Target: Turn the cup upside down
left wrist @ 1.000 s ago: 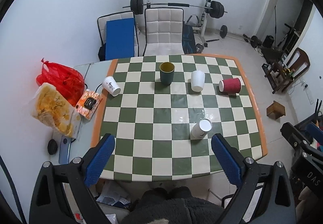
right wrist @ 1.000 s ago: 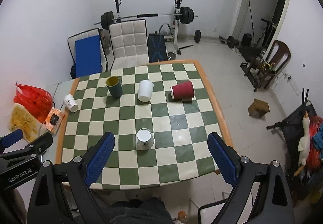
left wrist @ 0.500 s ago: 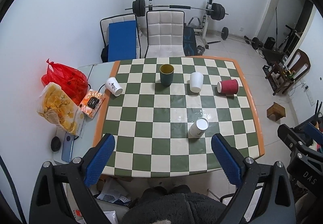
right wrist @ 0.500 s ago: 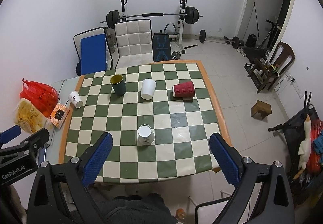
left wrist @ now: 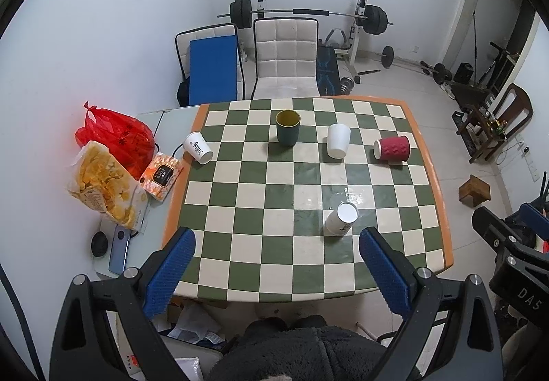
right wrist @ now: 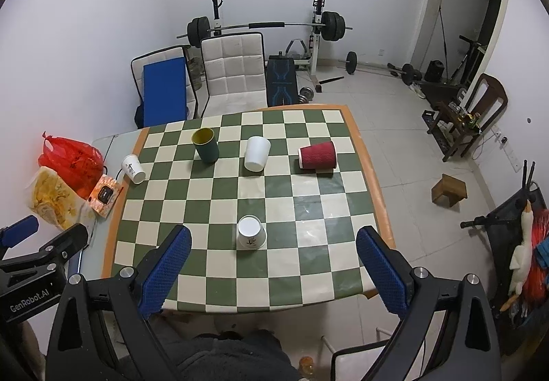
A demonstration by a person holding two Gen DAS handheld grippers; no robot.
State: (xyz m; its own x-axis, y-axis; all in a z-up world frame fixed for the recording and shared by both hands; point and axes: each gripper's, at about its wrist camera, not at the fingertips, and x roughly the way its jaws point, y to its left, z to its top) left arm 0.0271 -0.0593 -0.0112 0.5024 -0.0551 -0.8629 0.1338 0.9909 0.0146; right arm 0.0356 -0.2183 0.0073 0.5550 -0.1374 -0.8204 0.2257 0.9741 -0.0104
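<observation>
I have both grippers held high and back from the checkered table (left wrist: 442, 209), each spread wide with nothing between the fingers: the left gripper (left wrist: 276, 269) fills the bottom of its frame, and the right gripper (right wrist: 272, 269) does the same in its own.

Which cup I am meant to flip is a judgement. The green cup (right wrist: 205, 145), in the upper middle of the right view, is the only one standing mouth up, so I take it as the target. The near white cup (right wrist: 251, 232), at frame centre, already sits base up. The far white cup (right wrist: 256, 153) looks inverted too, though I cannot be certain. The red cup (right wrist: 317, 155) lies on its side at right, and a printed paper cup (right wrist: 133, 169) lies tipped at the left edge.

To do this well, I would descend toward the green cup, passing clear of the near white cup. I would then close on the wall below the rim, lift clear, and roll the wrist fully over before setting it down flat.
</observation>
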